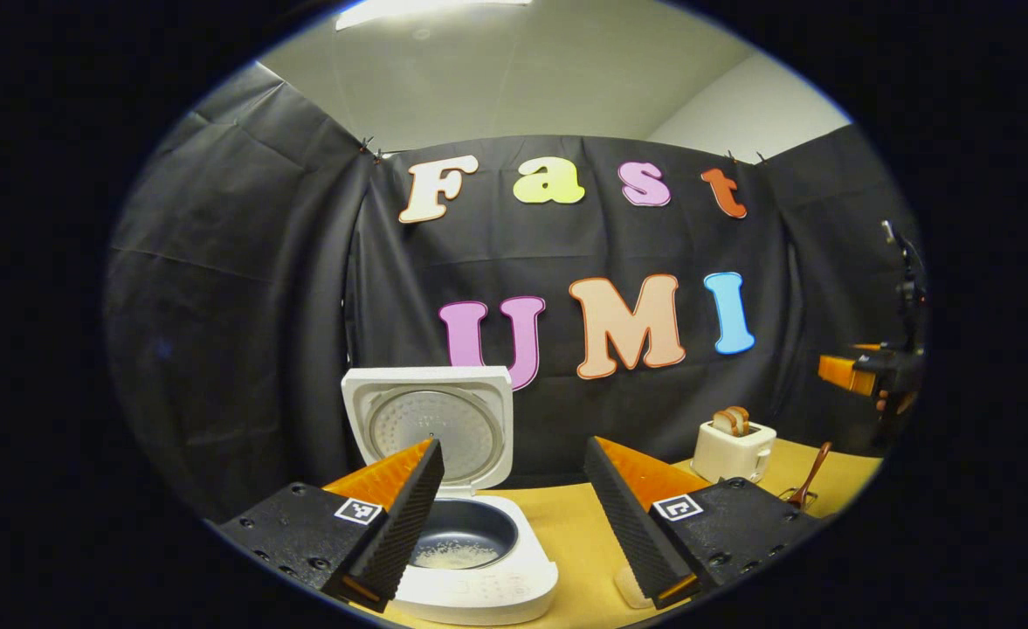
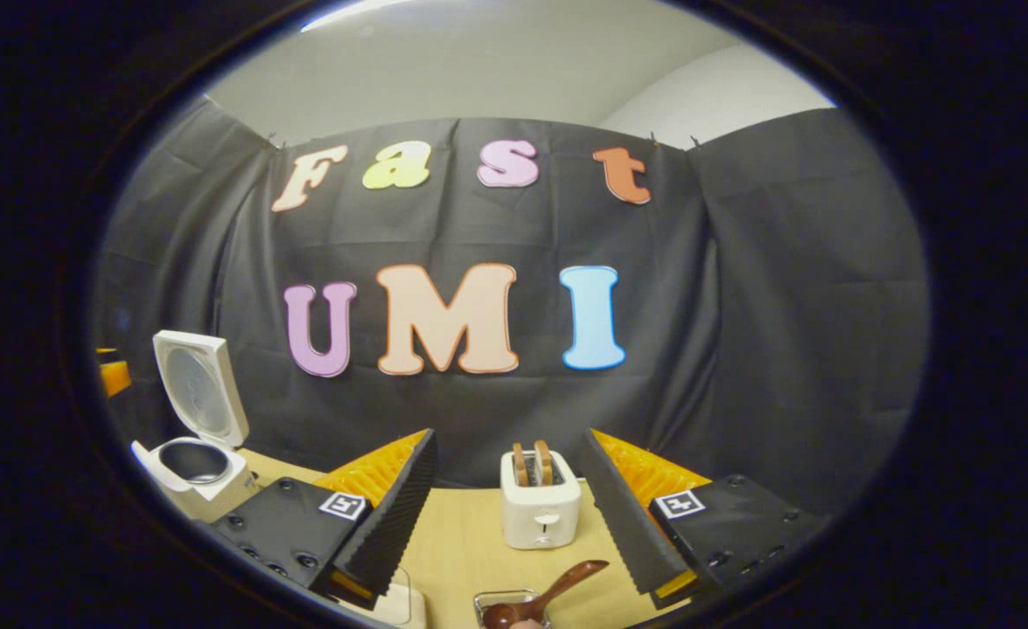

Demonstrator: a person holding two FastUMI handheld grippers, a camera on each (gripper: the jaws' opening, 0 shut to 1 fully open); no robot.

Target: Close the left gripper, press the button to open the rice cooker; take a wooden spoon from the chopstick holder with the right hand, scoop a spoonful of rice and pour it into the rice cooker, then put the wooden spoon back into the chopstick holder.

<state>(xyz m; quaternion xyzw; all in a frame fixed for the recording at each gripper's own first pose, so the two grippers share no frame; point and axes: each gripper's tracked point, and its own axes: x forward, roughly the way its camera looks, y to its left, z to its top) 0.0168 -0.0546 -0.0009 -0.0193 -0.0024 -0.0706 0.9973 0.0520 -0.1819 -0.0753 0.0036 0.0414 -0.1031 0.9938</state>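
Rice cooker (image 1: pixel 470 533) lid up with rice inside, wooden spoon (image 2: pixel 544 594) back in the chopstick holder (image 2: pixel 503 604) near the toaster (image 2: pixel 540 502), so both my hand-held grippers, left (image 1: pixel 514 515) and right (image 2: pixel 507 515), hang wide open, empty.

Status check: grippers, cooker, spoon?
Left gripper open, right gripper open, both empty. Rice cooker lid up, rice inside. Wooden spoon in holder. Nothing obstructing.

Tan table (image 2: pixel 470 533) with open white rice cooker (image 1: pixel 470 542), toaster (image 2: pixel 541 507), and perhaps the chopstick holder (image 2: pixel 500 604)
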